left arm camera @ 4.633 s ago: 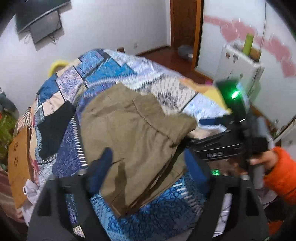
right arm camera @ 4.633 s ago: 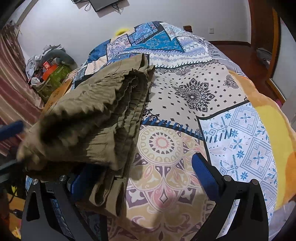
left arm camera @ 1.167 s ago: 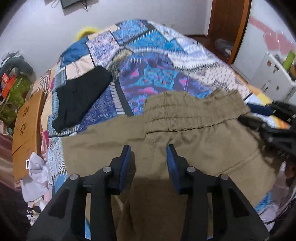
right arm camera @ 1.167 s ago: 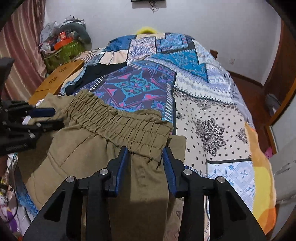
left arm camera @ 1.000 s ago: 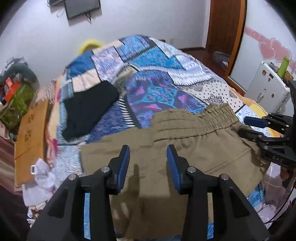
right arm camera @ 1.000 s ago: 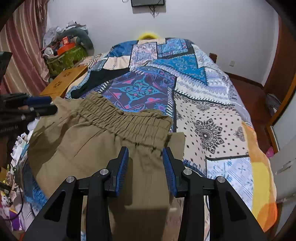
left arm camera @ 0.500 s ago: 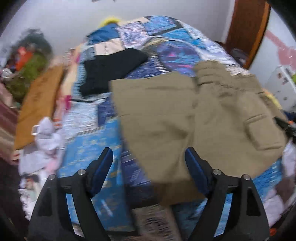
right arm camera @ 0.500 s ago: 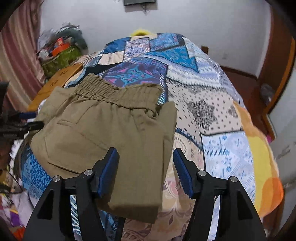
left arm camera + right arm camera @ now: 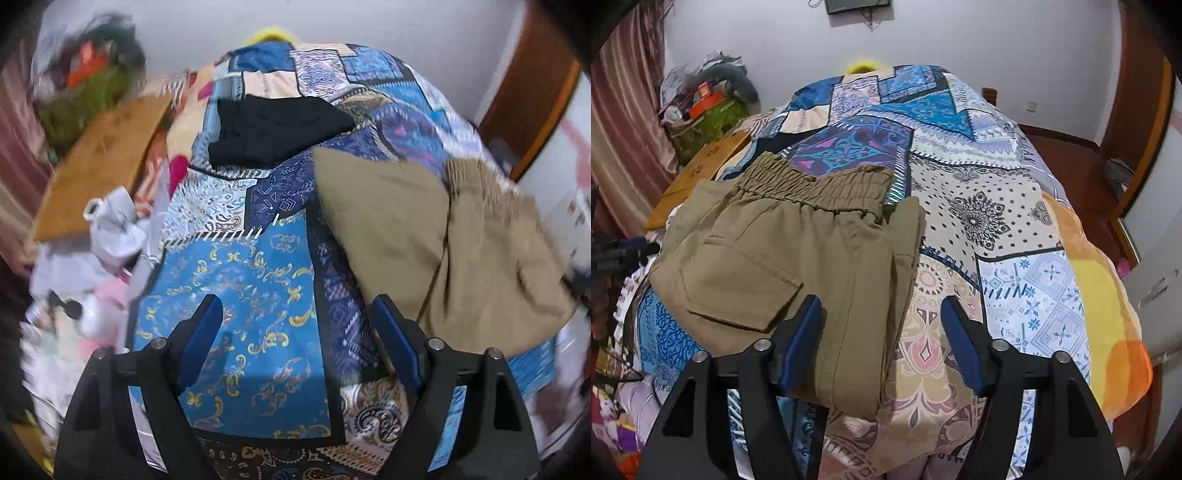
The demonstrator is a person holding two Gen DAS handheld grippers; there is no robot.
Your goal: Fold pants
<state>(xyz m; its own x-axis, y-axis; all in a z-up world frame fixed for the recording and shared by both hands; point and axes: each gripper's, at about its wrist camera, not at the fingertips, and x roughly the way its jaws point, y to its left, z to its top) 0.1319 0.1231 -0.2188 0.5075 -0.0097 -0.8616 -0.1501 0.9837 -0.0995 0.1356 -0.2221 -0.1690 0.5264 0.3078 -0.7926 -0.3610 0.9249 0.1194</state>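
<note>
The folded olive-green pants (image 9: 798, 254) lie flat on the patchwork bedspread (image 9: 997, 206), elastic waistband on the far side, a flap pocket facing up. My right gripper (image 9: 881, 332) is open and empty, its fingers just above the pants' near edge. In the left wrist view the pants (image 9: 436, 236) lie to the right. My left gripper (image 9: 295, 332) is open and empty over bare bedspread (image 9: 236, 295), to the left of the pants.
A black folded garment (image 9: 277, 129) lies further up the bed. A wooden board (image 9: 99, 162) and a heap of clutter (image 9: 85, 258) sit off the bed's left side. A wooden door frame (image 9: 1145, 122) stands on the right.
Both grippers let go of the pants and opened wide. The pants now rest folded on the bed. The left gripper swung away to the left; the right drew back slightly.
</note>
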